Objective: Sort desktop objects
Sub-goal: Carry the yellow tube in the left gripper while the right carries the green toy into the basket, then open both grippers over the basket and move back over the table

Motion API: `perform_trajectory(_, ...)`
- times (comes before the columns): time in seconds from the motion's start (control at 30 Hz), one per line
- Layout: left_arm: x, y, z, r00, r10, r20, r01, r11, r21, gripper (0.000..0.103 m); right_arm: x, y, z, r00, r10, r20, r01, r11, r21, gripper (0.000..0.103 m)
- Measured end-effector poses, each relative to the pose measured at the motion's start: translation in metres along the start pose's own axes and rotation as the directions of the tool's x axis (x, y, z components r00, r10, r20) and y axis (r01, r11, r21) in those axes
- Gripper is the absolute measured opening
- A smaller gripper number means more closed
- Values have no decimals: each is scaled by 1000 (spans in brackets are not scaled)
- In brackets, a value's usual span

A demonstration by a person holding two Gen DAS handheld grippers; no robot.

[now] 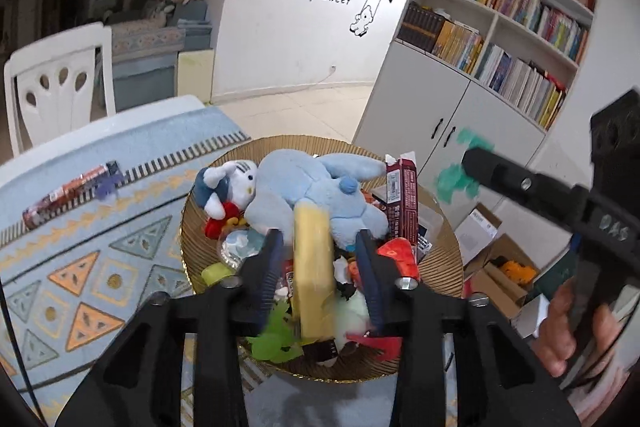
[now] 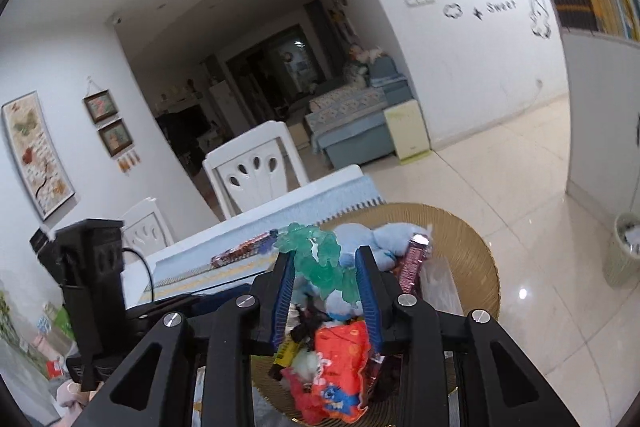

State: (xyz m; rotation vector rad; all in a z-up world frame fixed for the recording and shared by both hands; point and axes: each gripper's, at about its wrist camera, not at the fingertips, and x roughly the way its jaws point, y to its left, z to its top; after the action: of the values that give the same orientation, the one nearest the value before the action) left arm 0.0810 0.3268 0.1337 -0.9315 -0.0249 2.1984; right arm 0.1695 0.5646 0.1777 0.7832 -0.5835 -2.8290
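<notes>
A round gold basket (image 1: 438,227) on the patterned tablecloth holds a blue plush rabbit (image 1: 316,187), a small white plush (image 1: 230,183), a maroon snack box (image 1: 402,199) and several wrappers. My left gripper (image 1: 318,247) hangs over the basket with a long yellow bar (image 1: 312,267) between its fingers; the grip is loose or wide. My right gripper (image 2: 326,267) is above the basket (image 2: 476,251) and holds a translucent green jelly toy (image 2: 316,255) between its fingers. The right gripper also shows in the left wrist view (image 1: 476,159) with the green toy (image 1: 456,183).
A snack bar in a red wrapper (image 1: 68,195) lies on the tablecloth (image 1: 100,267) at the left. White chairs (image 1: 60,87) stand behind the table. A bookshelf (image 1: 500,7) and open cardboard boxes (image 1: 500,267) are on the right. An orange snack packet (image 2: 340,367) lies in the basket.
</notes>
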Motion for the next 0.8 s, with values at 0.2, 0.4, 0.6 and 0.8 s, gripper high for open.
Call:
perform_trajectory(0.2, -8, 12, -2, 1000, -22, 7, 23, 999, -35, 35, -4, -13, -1, 999, 39, -6, -38, 997, 73, 51)
perform_trajectory(0.4, -21, 23, -9, 1000, -18, 22, 19, 999, -51, 35, -8, 1, -3, 998, 54, -15, -53, 996, 68, 51)
perform_trajectory(0.6, -50, 40, -17, 999, 21, 43, -19, 998, -55, 35, -5, 40, -5, 995, 98, -38, -97, 995, 24, 51)
perform_trajectory(0.8, -99, 85, -26, 991, 99, 91, -88, 990, -113, 35, 3, 90, -10, 985, 156, -72, -158, 987, -28, 51)
